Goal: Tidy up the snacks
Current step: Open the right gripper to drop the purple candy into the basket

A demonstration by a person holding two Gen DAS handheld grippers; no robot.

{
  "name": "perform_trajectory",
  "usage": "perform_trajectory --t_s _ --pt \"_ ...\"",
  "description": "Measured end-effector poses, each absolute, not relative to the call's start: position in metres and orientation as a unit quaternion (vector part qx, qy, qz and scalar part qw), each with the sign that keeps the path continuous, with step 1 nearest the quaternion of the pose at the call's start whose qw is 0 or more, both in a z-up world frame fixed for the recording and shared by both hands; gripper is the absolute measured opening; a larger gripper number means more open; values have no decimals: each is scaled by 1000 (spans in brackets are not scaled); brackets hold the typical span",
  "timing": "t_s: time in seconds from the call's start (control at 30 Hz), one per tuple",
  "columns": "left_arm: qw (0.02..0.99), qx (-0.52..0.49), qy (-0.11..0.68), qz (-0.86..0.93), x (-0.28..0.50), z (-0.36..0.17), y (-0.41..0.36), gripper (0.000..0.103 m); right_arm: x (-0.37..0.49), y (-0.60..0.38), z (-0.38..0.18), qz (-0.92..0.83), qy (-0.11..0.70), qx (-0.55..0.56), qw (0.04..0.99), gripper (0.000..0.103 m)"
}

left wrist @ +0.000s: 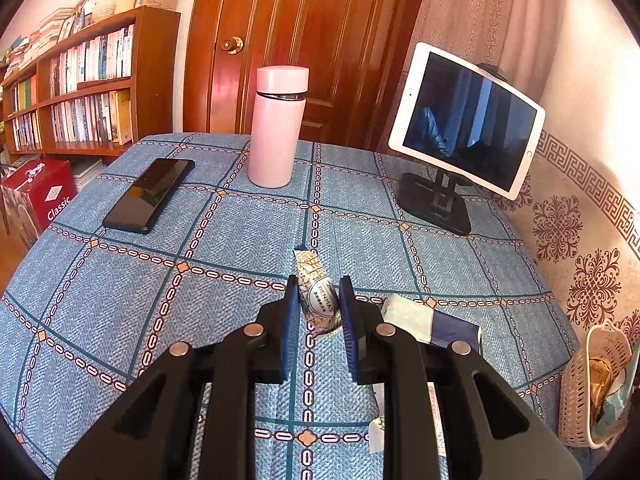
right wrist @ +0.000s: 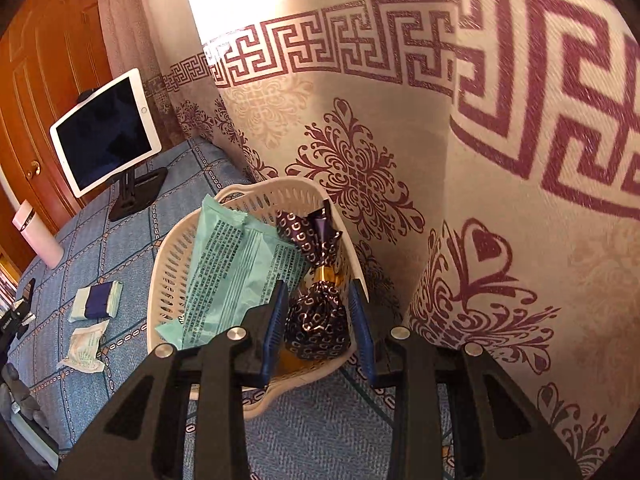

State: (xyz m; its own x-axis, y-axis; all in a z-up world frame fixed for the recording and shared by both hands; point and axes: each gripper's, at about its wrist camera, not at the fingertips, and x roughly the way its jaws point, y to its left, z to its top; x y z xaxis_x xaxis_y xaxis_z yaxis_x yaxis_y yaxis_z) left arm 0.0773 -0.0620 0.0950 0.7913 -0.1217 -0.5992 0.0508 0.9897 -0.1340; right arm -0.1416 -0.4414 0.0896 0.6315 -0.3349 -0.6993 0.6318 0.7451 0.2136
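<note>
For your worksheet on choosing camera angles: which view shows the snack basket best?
The right wrist view: the white basket fills the centre, its snacks visible. The left wrist view shows the same basket only at the right edge, side-on and partly cut off.

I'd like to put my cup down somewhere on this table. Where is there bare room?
The widest bare cloth lies in front of the phone, left of the left gripper. A smaller patch sits between the pink bottle and the tablet stand. It is crowded by the basket and the loose packets beside it.
</note>
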Motion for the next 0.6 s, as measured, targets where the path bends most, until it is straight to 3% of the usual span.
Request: perform_trajectory --t_s 0.33,0.6 --pt "947 -29 316 -37 79 90 -70 20 -170 -425 102 -268 285 199 898 32" --pt "949 -32 311 -27 82 89 -60 20 -126 -376 106 -161 281 159 933 32"
